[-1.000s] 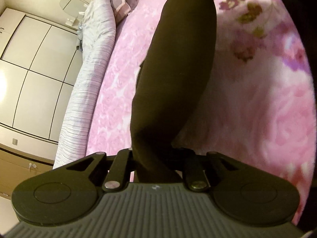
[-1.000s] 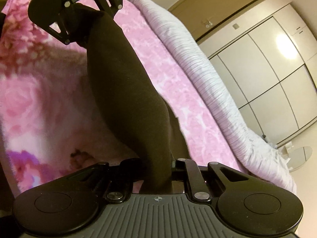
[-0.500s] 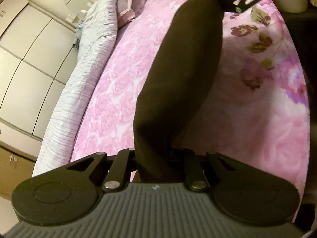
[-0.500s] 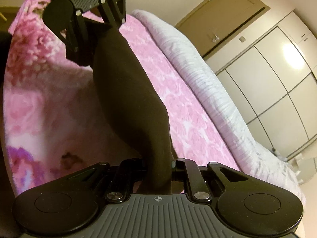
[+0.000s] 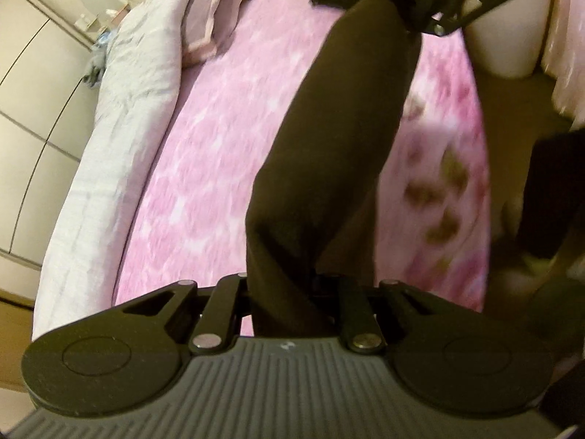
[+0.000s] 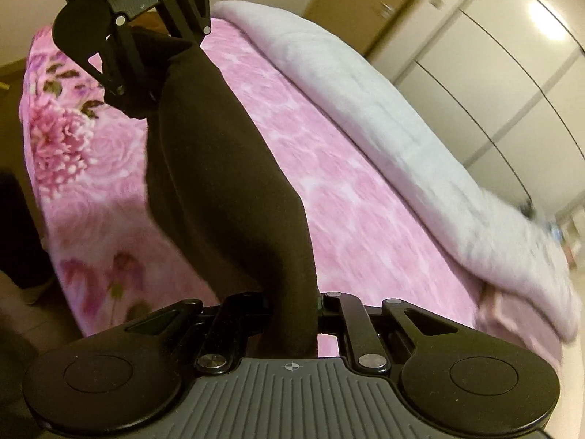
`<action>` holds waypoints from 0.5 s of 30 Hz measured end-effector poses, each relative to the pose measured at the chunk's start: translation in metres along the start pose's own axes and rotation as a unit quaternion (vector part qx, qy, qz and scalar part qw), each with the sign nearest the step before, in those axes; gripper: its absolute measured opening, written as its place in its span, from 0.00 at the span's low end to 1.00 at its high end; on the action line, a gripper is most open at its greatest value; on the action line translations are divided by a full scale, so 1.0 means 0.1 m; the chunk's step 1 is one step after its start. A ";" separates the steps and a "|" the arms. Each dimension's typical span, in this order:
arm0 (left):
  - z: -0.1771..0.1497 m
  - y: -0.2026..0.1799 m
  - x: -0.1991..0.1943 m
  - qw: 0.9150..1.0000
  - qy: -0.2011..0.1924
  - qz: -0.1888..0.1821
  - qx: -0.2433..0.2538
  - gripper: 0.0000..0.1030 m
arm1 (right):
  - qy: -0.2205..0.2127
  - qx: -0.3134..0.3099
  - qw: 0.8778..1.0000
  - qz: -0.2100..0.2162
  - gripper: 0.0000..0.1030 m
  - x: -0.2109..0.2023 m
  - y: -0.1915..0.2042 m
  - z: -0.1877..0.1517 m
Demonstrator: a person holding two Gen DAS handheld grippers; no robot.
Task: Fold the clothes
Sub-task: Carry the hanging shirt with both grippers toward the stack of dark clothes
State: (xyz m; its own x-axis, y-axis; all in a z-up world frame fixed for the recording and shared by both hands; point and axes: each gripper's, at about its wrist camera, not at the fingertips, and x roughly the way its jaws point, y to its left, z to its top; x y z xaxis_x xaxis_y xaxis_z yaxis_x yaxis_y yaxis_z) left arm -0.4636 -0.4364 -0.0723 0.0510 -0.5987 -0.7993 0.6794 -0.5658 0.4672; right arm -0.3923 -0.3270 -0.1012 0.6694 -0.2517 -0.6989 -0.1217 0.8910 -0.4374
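Soft black cloth (image 5: pixel 329 153) stretched like thick band between left gripper (image 5: pixel 289 303) and right gripper (image 6: pixel 292 314), both pinching it tight above fuzzy pink flowery blanket (image 6: pixel 365 201).

A big bed (image 6: pixel 365 219) has a pink blanket (image 5: pixel 219 168) with flowers on it. A long, pale, rolled-up quilt (image 6: pixel 420 168) lies along one side. A small pink pillow (image 5: pixel 215 18) lies beside the quilt.
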 end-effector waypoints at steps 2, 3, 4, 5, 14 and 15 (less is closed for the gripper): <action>0.45 -0.04 -0.15 1.000 -0.007 -0.009 0.006 0.12 | 0.011 0.013 1.000 -0.003 0.10 -0.41 -0.24 -0.20; 0.67 -0.06 -0.21 1.000 -0.011 -0.012 0.011 0.12 | 0.017 0.019 1.000 -0.005 0.10 -0.61 -0.36 -0.30; 0.89 -0.08 -0.27 1.000 -0.018 -0.016 0.016 0.12 | 0.025 0.025 0.999 -0.010 0.10 -0.79 -0.47 -0.42; 1.10 -0.09 -0.32 0.999 -0.027 -0.020 0.020 0.12 | 0.032 0.030 0.999 -0.014 0.10 -0.97 -0.59 -0.54; 2.54 -0.19 -0.20 0.984 -0.125 -0.066 0.106 0.12 | 0.119 0.111 0.980 -0.114 0.10 -2.09 -1.45 -1.29; 2.65 -0.18 -0.17 0.981 -0.137 -0.070 0.117 0.12 | 0.128 0.119 0.977 -0.125 0.10 -2.17 -1.52 -1.34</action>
State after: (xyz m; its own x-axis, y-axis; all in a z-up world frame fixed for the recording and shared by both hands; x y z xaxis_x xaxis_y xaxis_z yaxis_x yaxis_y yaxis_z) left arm -0.6712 -0.5662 0.0333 -0.2513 -0.6180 -0.7449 0.4768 -0.7488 0.4603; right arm -0.6174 -0.4582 0.0416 0.4471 -0.5324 -0.7188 0.2160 0.8440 -0.4909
